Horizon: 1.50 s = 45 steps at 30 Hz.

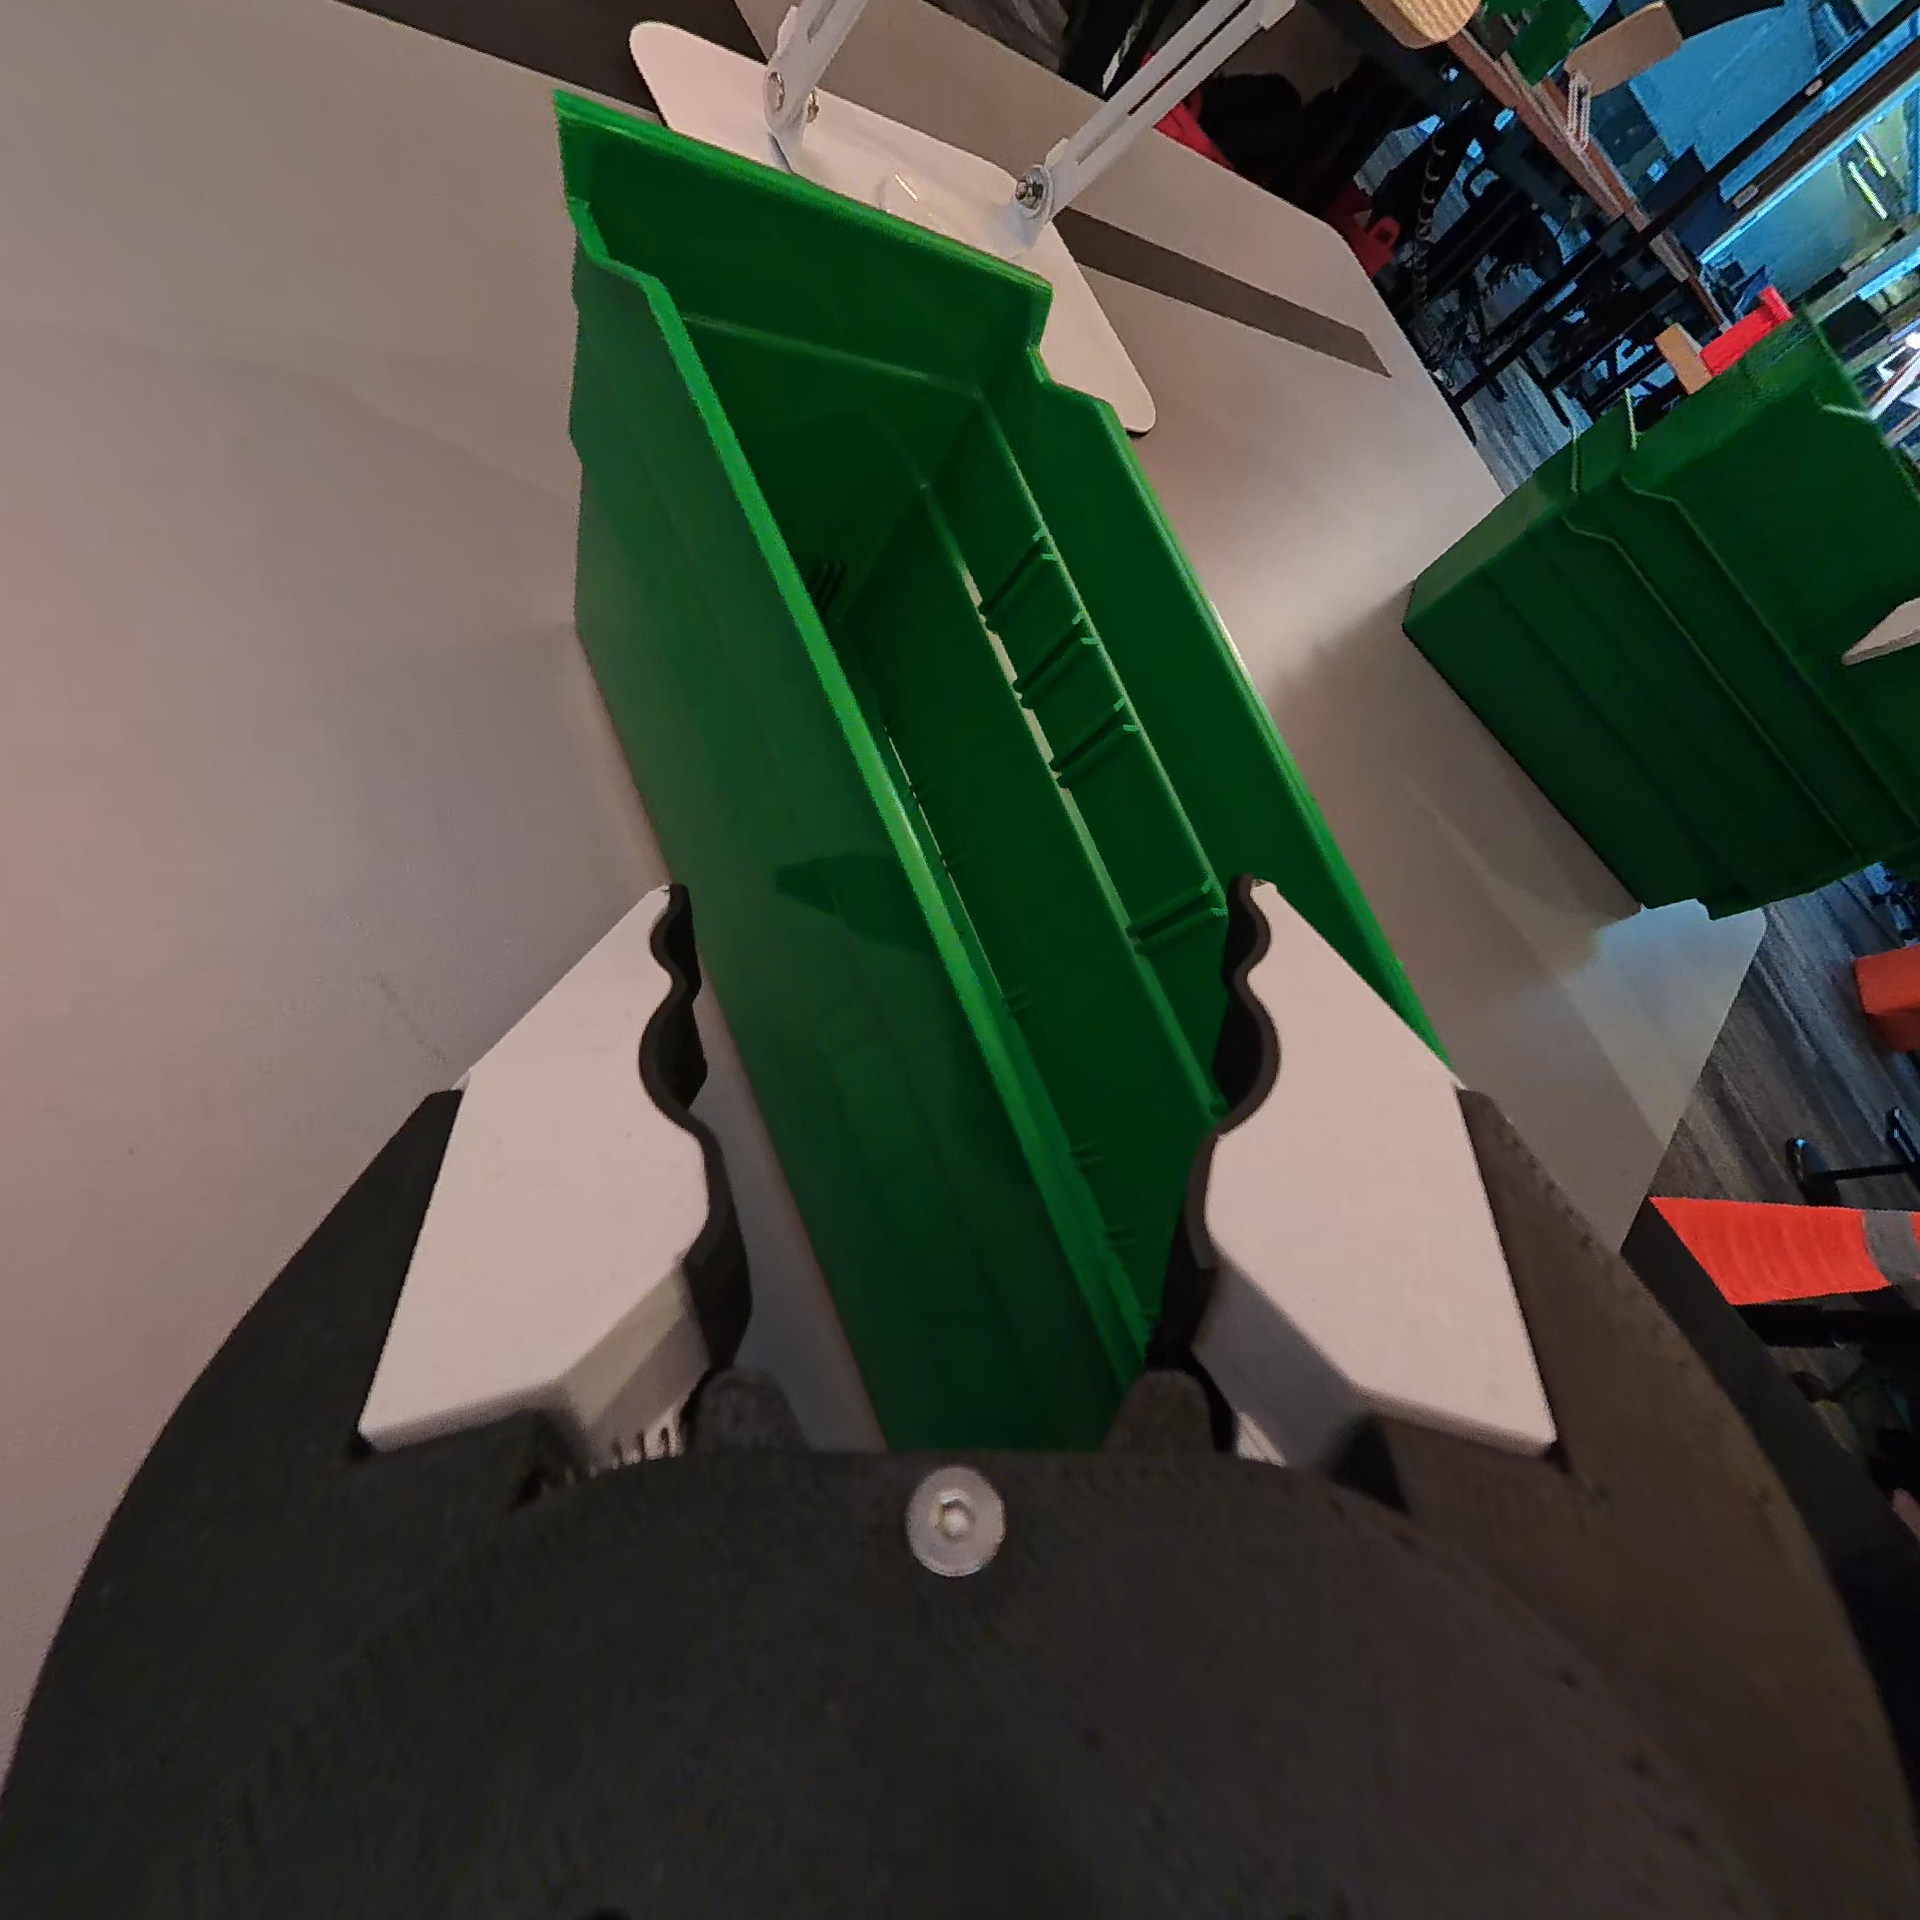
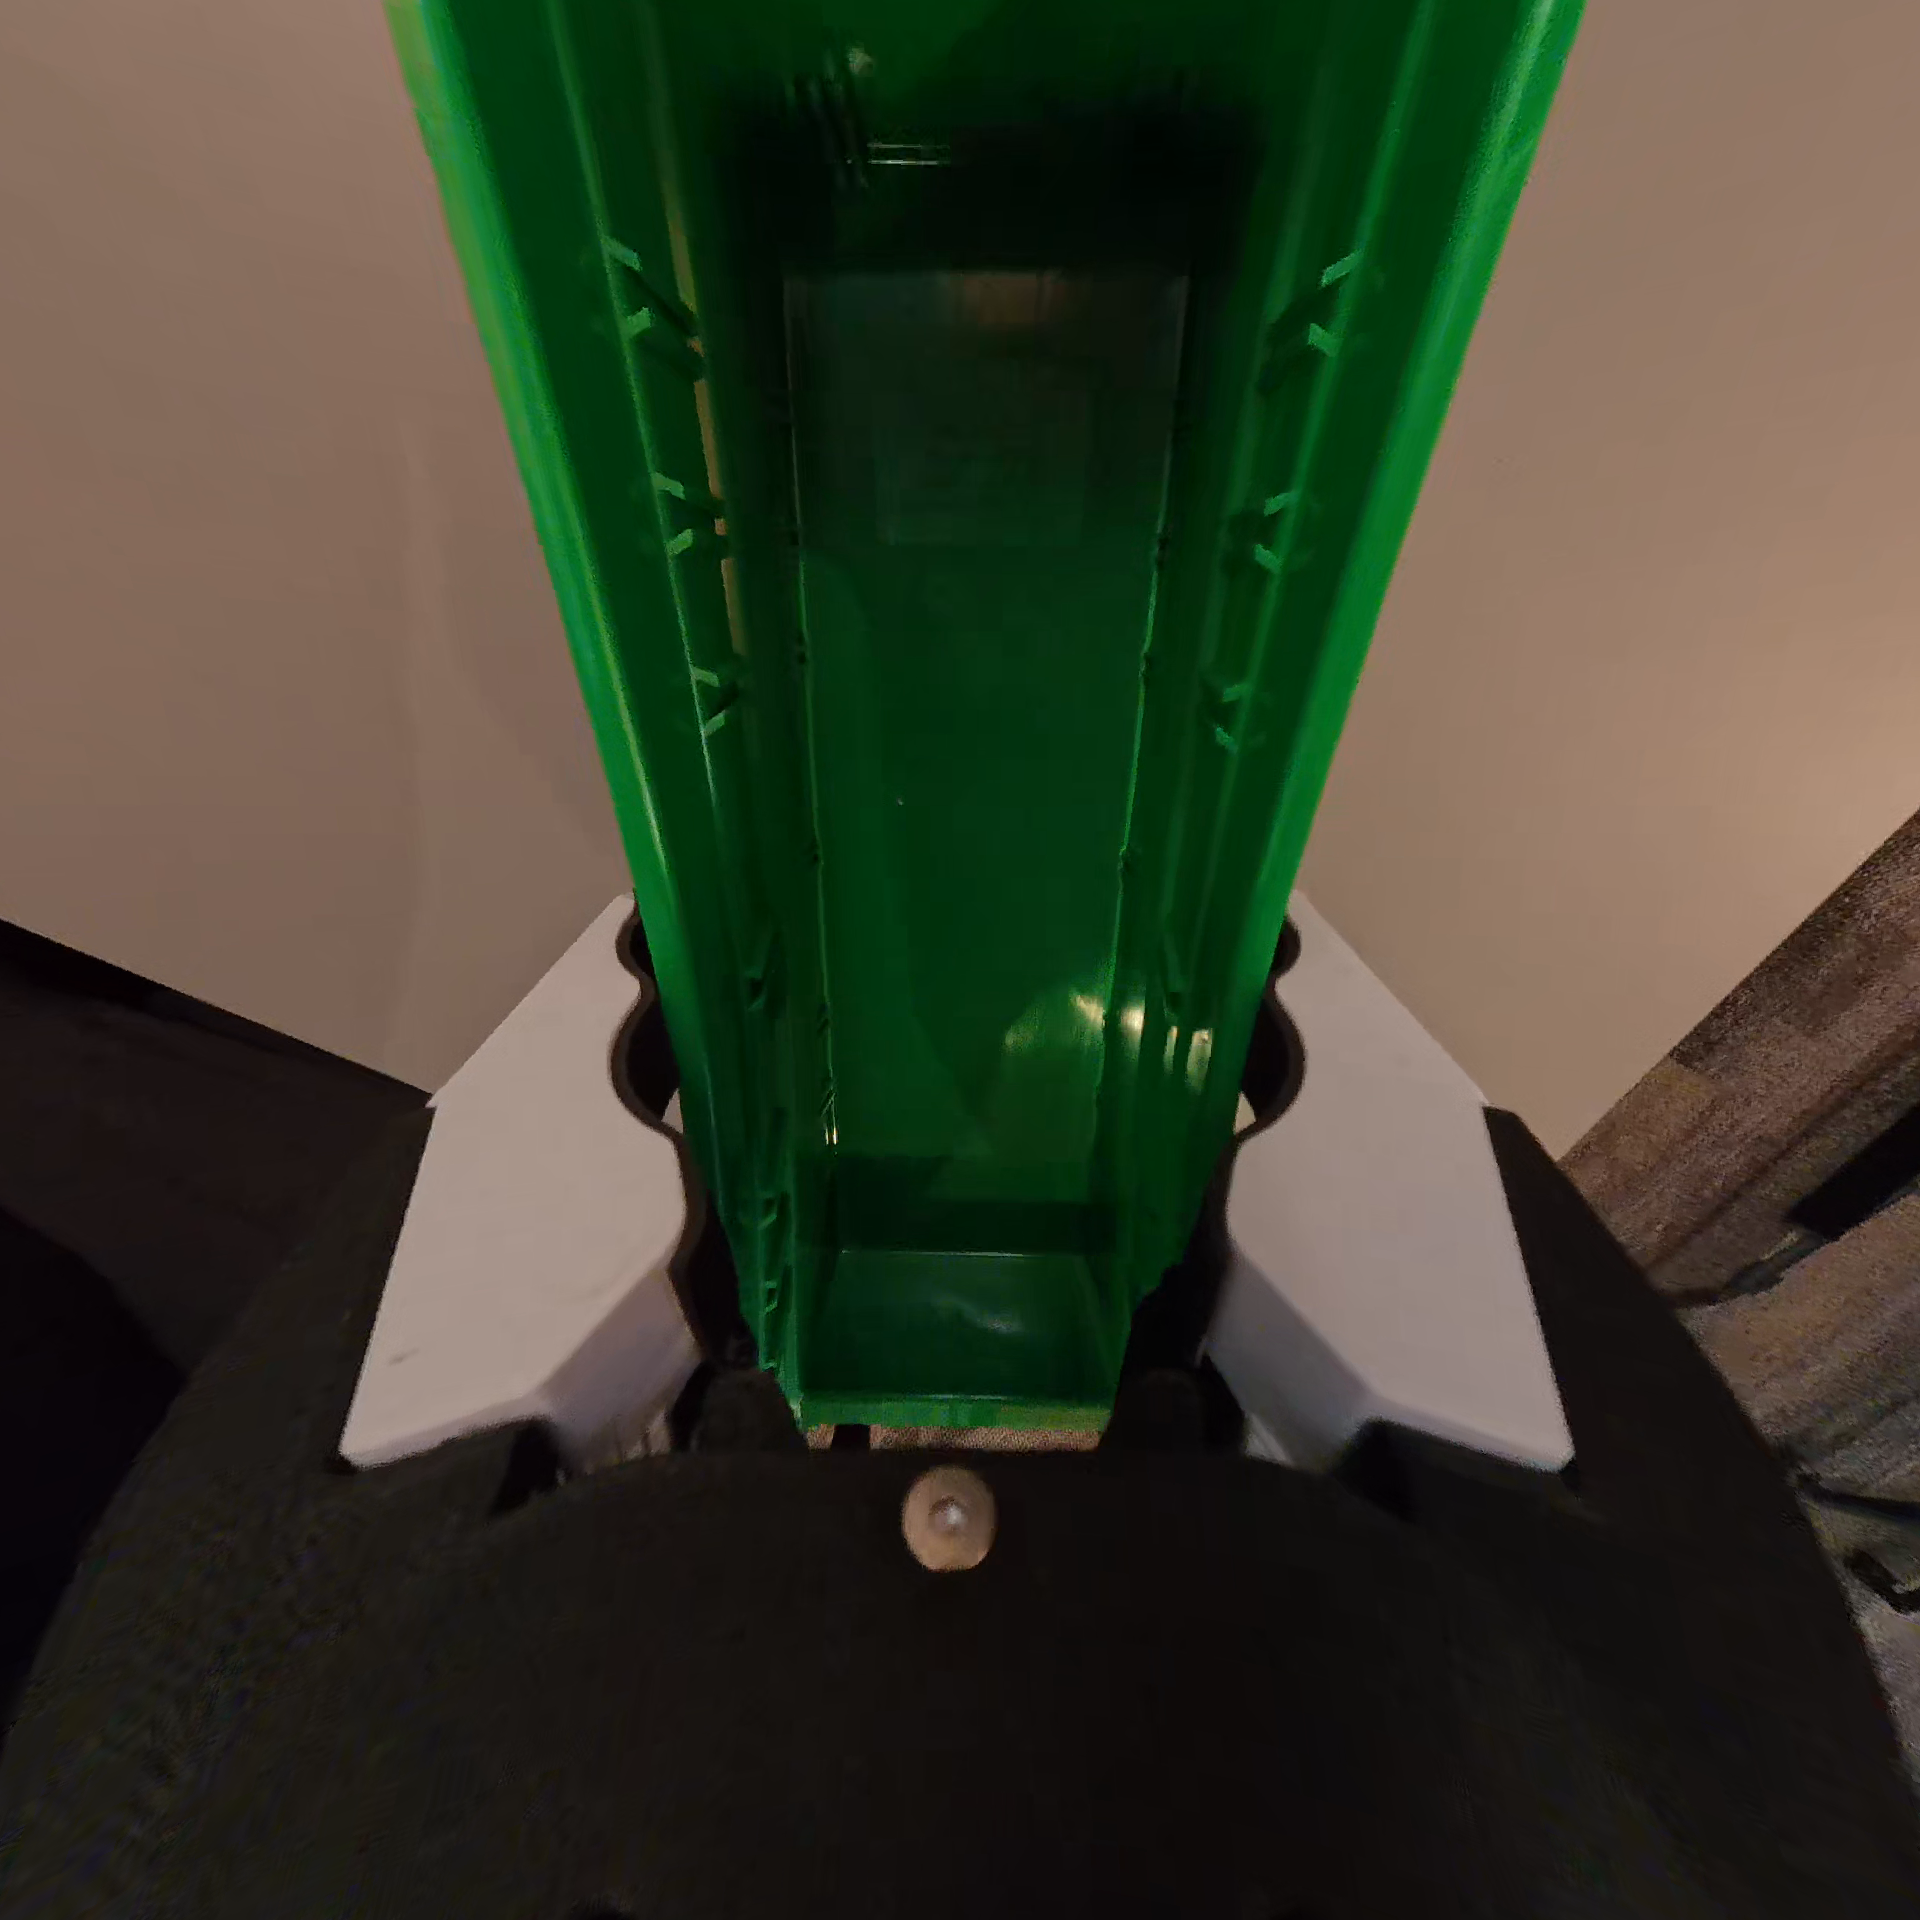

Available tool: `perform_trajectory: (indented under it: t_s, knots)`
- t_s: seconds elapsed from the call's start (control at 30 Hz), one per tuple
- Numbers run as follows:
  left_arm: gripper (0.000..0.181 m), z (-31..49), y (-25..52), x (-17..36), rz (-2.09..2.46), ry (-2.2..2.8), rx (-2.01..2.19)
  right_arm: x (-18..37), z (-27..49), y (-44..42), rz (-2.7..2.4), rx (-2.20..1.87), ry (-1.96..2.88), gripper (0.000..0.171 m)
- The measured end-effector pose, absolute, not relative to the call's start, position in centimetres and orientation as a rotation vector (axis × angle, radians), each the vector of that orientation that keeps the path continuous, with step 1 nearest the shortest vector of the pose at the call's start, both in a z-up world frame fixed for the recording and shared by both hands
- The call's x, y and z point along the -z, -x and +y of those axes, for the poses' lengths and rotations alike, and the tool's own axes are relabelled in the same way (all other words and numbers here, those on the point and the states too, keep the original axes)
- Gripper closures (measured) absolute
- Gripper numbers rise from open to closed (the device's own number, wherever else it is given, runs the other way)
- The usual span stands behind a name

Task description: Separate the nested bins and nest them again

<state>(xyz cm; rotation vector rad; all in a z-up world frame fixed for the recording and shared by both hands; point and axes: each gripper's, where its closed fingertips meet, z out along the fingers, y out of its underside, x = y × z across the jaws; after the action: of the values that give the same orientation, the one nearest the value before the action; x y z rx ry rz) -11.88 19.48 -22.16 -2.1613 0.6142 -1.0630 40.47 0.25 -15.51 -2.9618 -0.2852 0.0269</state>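
Observation:
A long narrow green bin (image 1: 727, 727) lies on the grey table (image 1: 260, 623), running away from me. My left gripper (image 1: 956, 904) is open at its near end and straddles the left wall: the left finger (image 1: 665, 997) is outside with a gap, the right finger (image 1: 1247, 997) is inside. A second green bin (image 1: 1662, 644) hangs tilted at the right, with a white finger tip of the other gripper (image 1: 1881, 644) on it. In the right wrist view my right gripper (image 2: 961, 935) is shut on this bin (image 2: 977, 727), with pads against both outer side walls.
A white stand base (image 1: 904, 177) with two metal legs sits on the table behind the first bin. The table's right edge (image 1: 1662, 1039) drops to carpeted floor (image 2: 1714, 1091). Shelving and orange objects stand beyond on the right.

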Motion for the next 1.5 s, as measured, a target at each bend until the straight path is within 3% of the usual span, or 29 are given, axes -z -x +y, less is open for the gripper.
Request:
perform_trajectory:
  t_s: [0.4,0.57,0.83,0.97,1.13,1.3,1.5]
  knots:
    - [0.082,19.4,11.9,22.2,0.618,2.166,1.059,15.2,2.0,-40.0,-0.298,-0.03,2.868,0.059]
    - [0.082,19.3,11.9,22.3,0.624,2.169,1.059,17.6,2.0,-40.1,-0.315,-0.031,2.912,0.054]
    - [0.08,19.2,12.3,22.2,0.615,2.178,1.093,19.1,2.4,-40.1,-0.311,-0.034,2.952,0.033]
    - [0.08,18.8,12.8,21.6,0.623,2.173,1.114,19.3,2.0,-40.3,-0.33,-0.028,2.996,0.015]
    - [0.094,17.6,13.6,19.9,0.655,2.164,1.197,16.0,3.2,-40.1,-0.319,0.074,2.867,0.015]
    - [0.094,15.1,11.9,20.1,0.718,2.242,1.316,11.3,4.1,-35.8,-0.416,0.162,2.685,0.019]
    - [0.085,14.1,8.7,20.3,0.615,2.302,1.418,9.0,4.0,-23.0,-0.556,-0.243,2.525,0.031]
